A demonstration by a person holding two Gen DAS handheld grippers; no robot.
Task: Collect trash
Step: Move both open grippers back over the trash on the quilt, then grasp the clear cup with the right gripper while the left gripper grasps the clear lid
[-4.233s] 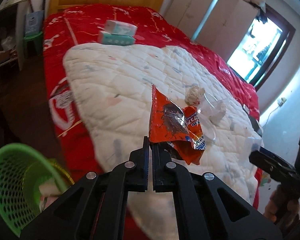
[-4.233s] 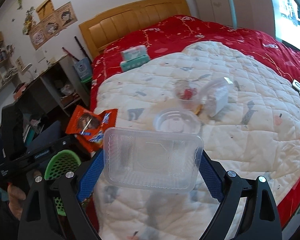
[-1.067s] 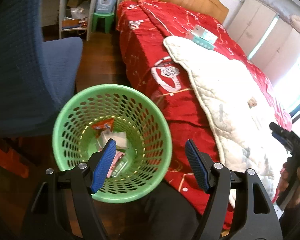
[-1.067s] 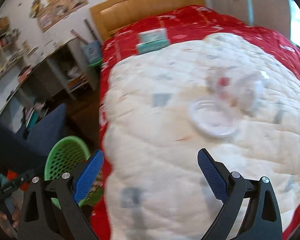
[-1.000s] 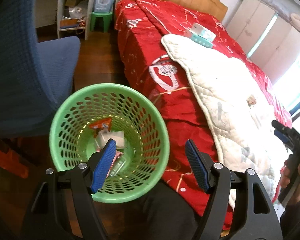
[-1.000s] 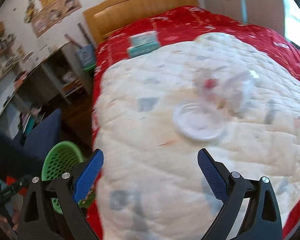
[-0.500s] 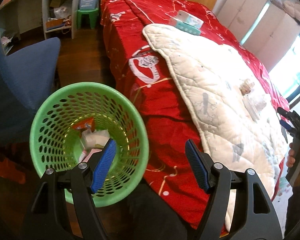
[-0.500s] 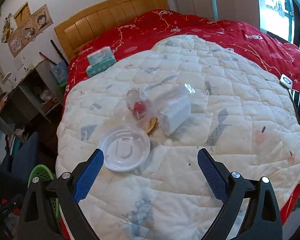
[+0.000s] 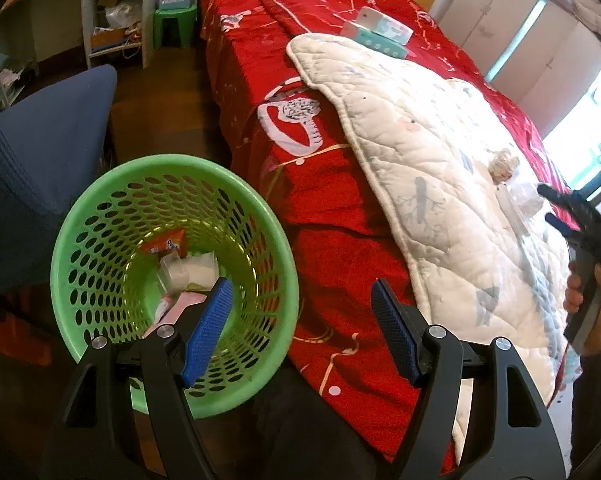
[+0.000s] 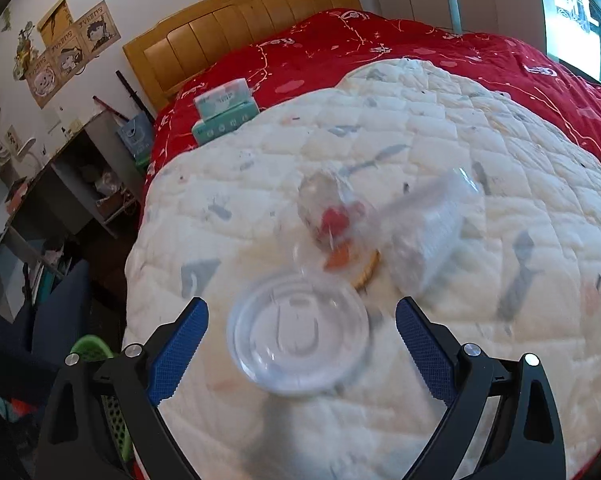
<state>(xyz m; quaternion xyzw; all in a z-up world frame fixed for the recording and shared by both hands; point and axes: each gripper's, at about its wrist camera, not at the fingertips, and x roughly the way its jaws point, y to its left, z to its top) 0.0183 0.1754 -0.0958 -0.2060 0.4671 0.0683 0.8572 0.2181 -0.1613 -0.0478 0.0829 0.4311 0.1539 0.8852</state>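
Though blurred — clear lid [image 10: 298,344] between fingers [image 10: 178,346].

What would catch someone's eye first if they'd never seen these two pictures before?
Probably the bright green basket on the dark floor beside the bed, with wrappers and crumpled paper in its bottom, just past the open, empty left gripper. Next, the red bedspread under a white quilt. On the quilt, a round clear plastic lid lies between the jaws of the open right gripper, with a blurred clump of clear packaging behind it.
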